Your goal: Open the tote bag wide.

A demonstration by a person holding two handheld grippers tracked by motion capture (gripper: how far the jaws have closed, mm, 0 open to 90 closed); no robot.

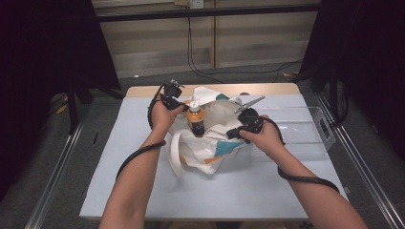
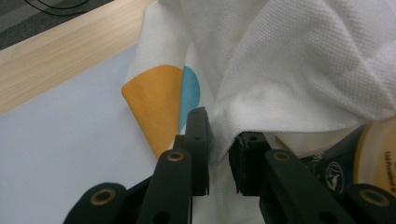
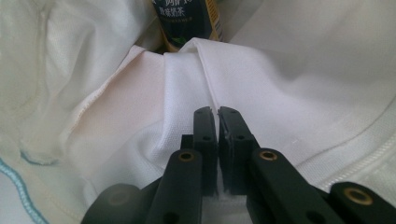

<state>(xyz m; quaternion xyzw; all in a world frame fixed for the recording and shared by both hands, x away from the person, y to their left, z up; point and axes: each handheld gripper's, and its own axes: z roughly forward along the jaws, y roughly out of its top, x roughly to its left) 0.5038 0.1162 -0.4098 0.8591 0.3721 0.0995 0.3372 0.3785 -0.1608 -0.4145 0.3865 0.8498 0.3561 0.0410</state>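
The left gripper (image 2: 218,140) pinches a fold of the white woven tote bag (image 2: 289,60) at its rim, cloth caught between the two black jaws. Just to its right, inside the bag, stands one bottle (image 2: 373,154) with a dark label and an orange cap. Left of the jaws the bag shows a rounded orange patch beside a blue one, lying on the pale blue table cover (image 2: 56,154), with a strip of bare wood beyond.

The right gripper (image 3: 217,122) has its jaws pressed together on a crease of the same bag (image 3: 140,112), gripping the opposite rim. Straight ahead of it the bottle (image 3: 189,21) rises from the open mouth.

From above, the two grippers (image 1: 177,102) (image 1: 244,125) hold the bag's mouth apart with the bottle (image 1: 195,119) upright between them. To the right of the right gripper sits one clear plastic bin (image 1: 305,138).
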